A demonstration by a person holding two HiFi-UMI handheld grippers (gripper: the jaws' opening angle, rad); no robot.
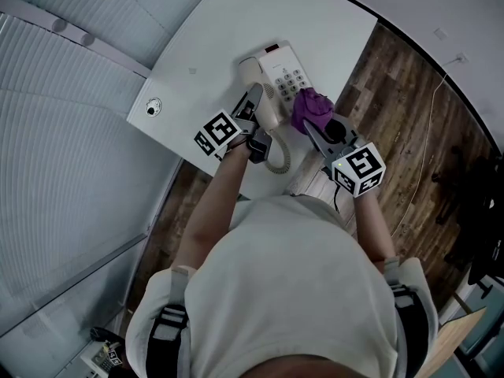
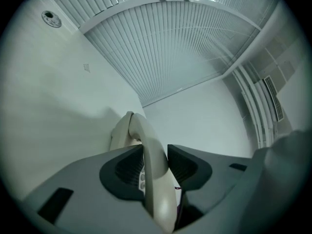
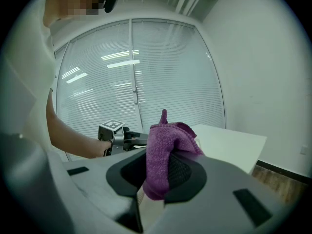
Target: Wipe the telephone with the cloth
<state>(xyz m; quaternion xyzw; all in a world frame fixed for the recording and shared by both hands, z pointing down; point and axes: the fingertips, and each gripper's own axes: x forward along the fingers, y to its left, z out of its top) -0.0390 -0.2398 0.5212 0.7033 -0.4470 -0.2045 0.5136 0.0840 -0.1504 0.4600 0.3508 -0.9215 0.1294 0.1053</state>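
A white telephone (image 1: 288, 68) with a keypad stands on the white table (image 1: 213, 38). Its handset (image 1: 257, 93) lies along the base's left side, and my left gripper (image 1: 253, 102) is shut on it. In the left gripper view the cream handset (image 2: 146, 140) runs upright between the two dark pads (image 2: 187, 165) of the left gripper (image 2: 155, 164). My right gripper (image 1: 312, 126) is shut on a bunched purple cloth (image 1: 313, 107), which sits over the base's near right part. In the right gripper view the cloth (image 3: 163, 145) stands up out of the right gripper (image 3: 158, 173).
The coiled cord (image 1: 277, 160) hangs off the table's near edge. A round fitting (image 1: 153, 107) sits in the table's left corner. Window blinds (image 1: 63, 132) run along the left. Wooden floor (image 1: 394, 93) lies to the right of the table.
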